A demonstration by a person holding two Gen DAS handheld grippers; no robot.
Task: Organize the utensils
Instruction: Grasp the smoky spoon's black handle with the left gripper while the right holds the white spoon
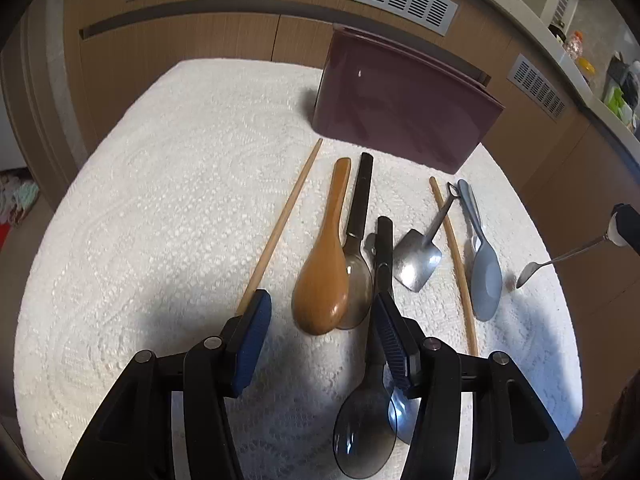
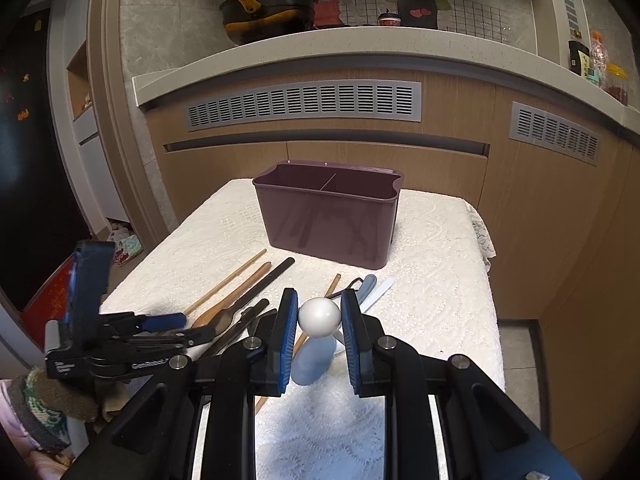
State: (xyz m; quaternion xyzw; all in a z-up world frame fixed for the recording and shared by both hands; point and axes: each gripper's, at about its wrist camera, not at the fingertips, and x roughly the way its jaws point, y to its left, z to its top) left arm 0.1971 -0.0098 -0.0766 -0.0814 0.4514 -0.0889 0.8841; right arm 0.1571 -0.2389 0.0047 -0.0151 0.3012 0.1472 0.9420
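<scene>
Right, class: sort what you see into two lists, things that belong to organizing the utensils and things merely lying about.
Belongs to the job:
purple holder
wooden spoon
chopsticks
steel scoop
grey spoon
ball-handled spoon in the right gripper
left gripper, open

Just lying about:
pan
bottles
lace cloth

Gray spoon (image 2: 310, 360) bowl half behind white ball (image 2: 319, 317); bin (image 1: 400, 108) interior unseen.
</scene>
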